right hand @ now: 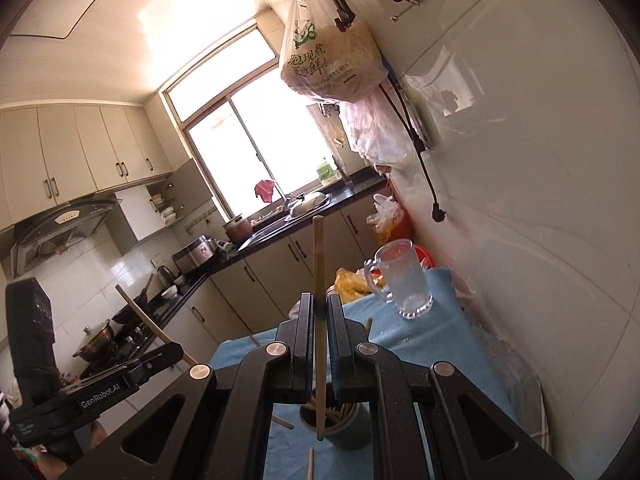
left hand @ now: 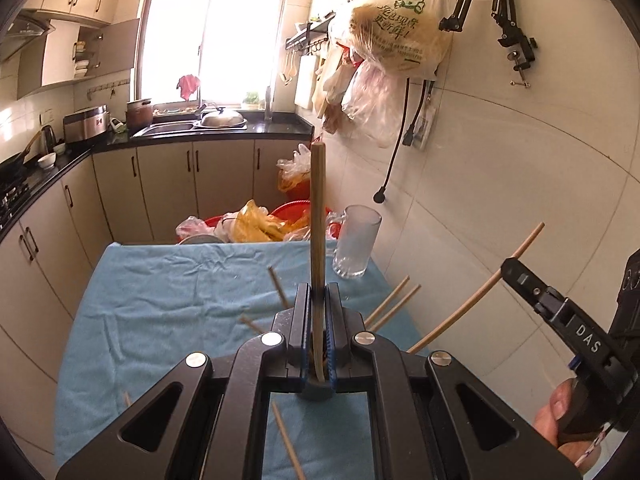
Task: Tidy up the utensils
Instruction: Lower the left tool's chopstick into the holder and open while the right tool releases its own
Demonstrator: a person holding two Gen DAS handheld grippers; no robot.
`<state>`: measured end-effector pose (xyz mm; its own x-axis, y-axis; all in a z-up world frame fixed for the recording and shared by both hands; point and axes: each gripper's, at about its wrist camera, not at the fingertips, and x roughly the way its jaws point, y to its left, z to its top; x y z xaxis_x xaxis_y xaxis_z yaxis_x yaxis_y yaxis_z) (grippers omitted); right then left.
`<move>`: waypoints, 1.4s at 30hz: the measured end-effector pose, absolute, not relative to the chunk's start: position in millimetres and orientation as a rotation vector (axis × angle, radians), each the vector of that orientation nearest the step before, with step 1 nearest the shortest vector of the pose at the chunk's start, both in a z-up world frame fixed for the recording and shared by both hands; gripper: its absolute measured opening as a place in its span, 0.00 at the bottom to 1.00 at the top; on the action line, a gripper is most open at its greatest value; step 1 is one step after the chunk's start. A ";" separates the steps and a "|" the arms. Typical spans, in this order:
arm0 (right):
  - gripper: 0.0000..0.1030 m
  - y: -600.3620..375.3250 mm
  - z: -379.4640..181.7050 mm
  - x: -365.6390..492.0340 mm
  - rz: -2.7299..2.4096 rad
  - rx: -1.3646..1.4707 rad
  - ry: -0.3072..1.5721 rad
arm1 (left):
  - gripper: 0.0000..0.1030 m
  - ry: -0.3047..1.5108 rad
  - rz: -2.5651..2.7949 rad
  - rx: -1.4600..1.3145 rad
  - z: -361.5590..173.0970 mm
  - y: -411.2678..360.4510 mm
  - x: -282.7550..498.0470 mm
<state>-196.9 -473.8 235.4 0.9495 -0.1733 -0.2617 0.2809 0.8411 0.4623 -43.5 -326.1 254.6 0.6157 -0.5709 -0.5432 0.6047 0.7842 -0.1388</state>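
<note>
Left claw [left hand: 319,300] clamped on one chopstick [left hand: 318,216] pointing straight ahead, its lower end hidden between the jaws over a dark holder [left hand: 318,394] mostly masked by the claw body. Right claw [right hand: 319,312] likewise pinching a second chopstick [right hand: 319,264], tip hanging over a dark cup [right hand: 352,432] of chopsticks just below. Loose chopsticks [left hand: 286,436] scattered beneath on the blue-clothed bench [left hand: 180,280], several cut off by linkage. Glass mug [left hand: 356,242] ahead and right.

"DAS" marks the right claw [left hand: 520,276]; "GenRobot.AI" the left claw [right hand: 168,350]; the hanging bag [right hand: 332,64] seemingly reads "现煮更新鲜".
</note>
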 end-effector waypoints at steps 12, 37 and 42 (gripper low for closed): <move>0.07 -488.4 210.3 -146.8 -0.263 0.524 0.284 | 0.06 0.670 -0.662 0.054 212.3 -345.9 -7.5; 0.17 -490.7 173.7 -139.0 -0.273 0.539 0.388 | 0.35 0.677 -0.649 0.038 189.0 -331.1 -3.0; 0.25 -492.1 175.1 -156.1 -0.288 0.558 0.370 | 0.39 0.662 -0.644 0.029 194.6 -323.3 -10.5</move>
<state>-156.1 -492.1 175.1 0.8948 -0.1641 -0.4152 0.3617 0.8117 0.4586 -10.5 -323.3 194.6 0.6027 -0.5475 -0.5805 0.5656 0.8063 -0.1733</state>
